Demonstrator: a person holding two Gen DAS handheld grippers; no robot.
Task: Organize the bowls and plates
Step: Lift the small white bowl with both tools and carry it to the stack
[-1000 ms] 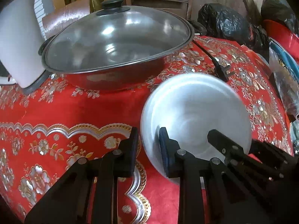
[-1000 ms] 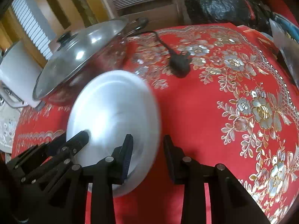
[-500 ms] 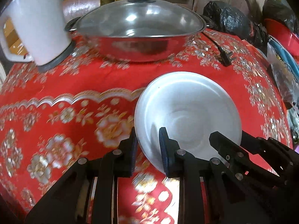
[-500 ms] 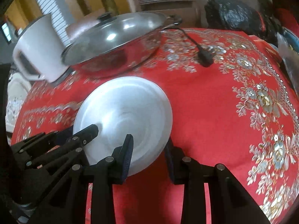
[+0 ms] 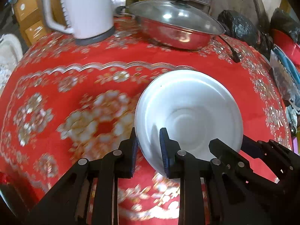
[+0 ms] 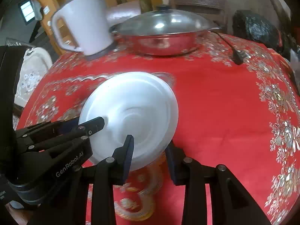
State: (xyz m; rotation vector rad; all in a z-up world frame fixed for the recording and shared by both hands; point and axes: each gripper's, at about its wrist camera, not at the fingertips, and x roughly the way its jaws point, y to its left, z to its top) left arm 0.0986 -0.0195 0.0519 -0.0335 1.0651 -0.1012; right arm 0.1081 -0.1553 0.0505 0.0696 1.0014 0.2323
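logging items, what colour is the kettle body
White kettle with a grey base, clearest in the left wrist view.

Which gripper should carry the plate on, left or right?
Probably both, left leading. The white plate is pinched at opposite rims by the left gripper and the right gripper. The left's fingers sit deeper over the rim.

There is one white plate (image 5: 189,112). There is one shiny pan (image 5: 176,35) with one glass lid (image 5: 174,16) on it. There is one white jug (image 5: 84,7). There is one black plug (image 5: 235,56) on a cord. There is one red cloth (image 5: 75,86) on the worktop. There are two grippers, and each has two fingers. There are two black bags (image 5: 241,28).
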